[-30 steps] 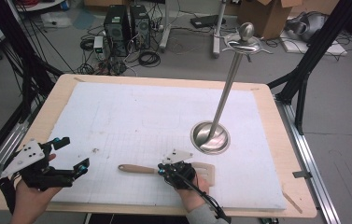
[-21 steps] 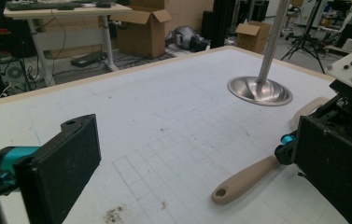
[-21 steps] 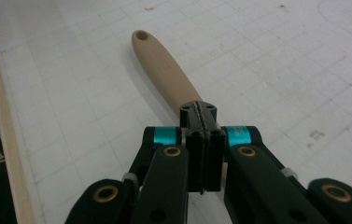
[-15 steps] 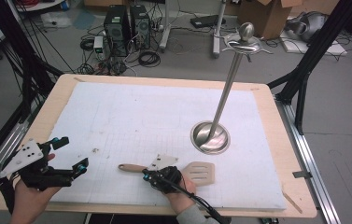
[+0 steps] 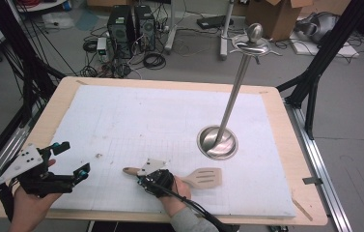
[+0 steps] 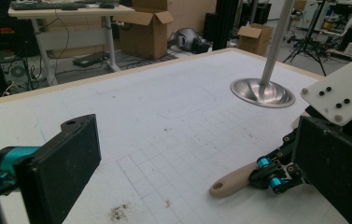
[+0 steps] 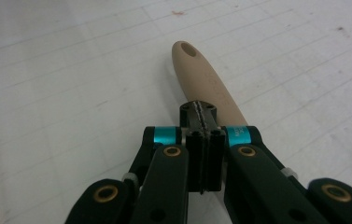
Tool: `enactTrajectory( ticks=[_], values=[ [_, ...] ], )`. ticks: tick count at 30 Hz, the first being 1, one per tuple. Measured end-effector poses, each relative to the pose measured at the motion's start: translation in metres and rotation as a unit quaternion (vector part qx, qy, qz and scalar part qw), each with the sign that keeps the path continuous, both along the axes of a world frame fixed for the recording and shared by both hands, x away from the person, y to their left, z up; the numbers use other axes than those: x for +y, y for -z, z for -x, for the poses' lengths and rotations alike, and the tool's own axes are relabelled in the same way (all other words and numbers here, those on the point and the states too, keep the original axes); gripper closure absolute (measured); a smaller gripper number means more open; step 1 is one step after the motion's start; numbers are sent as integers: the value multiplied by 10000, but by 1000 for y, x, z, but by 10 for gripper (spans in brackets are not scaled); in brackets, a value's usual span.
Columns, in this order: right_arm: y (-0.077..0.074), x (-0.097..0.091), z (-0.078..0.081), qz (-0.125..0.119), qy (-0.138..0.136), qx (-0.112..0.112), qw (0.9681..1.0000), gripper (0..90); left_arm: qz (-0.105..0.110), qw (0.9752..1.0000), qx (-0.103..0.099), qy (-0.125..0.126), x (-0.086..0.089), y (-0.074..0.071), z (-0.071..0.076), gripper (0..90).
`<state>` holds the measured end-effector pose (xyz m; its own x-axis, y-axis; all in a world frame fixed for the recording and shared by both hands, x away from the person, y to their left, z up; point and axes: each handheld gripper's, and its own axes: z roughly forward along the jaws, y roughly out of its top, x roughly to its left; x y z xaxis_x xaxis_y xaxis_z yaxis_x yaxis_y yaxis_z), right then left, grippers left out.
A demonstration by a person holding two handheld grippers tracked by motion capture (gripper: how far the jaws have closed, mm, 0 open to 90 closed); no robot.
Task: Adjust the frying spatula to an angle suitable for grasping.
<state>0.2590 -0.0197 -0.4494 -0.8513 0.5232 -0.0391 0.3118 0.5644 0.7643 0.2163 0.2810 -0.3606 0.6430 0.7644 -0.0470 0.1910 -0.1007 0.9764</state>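
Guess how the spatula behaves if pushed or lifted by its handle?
The spatula looks like wood, so probably stiff and light. It lies flat on the mat, so a push should slide or pivot it, not roll it. Its rounded, smooth handle may slip in shut jaws.

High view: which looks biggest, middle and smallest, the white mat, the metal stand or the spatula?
1. White mat
2. Metal stand
3. Spatula, partly hidden under the right gripper, but clearly smallest.
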Motion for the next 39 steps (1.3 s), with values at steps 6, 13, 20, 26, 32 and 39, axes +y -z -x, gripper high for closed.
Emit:
enactTrajectory(
  ticks=[6, 13, 20, 26, 32, 39],
  values=[
    [-1, 10, -11, 198, 177, -107, 9996, 900, 17, 10000, -8, 1, 0, -1, 1, 17],
    [-1, 14, -27, 231, 472, -77, 9986, 900, 35, 10000, 4, -13, 2, 1, 0, 18],
    [-2, 17, -43, 270, 831, -49, 9962, 900, 65, 10000, -6, -17, 3, 0, 0, 17],
    [-2, 16, -53, 264, 1029, -59, 9943, 900, 64, 10000, -10, -12, 3, 0, 0, 18],
    [0, 13, -60, 186, 1224, -99, 9923, 900, 76, 10000, -14, -13, 3, 0, 0, 17],
    [-1, 9, -67, -14, 1316, 94, 9913, 900, 70, 10000, -12, 6, 3, 0, 0, 17]
  ],
)
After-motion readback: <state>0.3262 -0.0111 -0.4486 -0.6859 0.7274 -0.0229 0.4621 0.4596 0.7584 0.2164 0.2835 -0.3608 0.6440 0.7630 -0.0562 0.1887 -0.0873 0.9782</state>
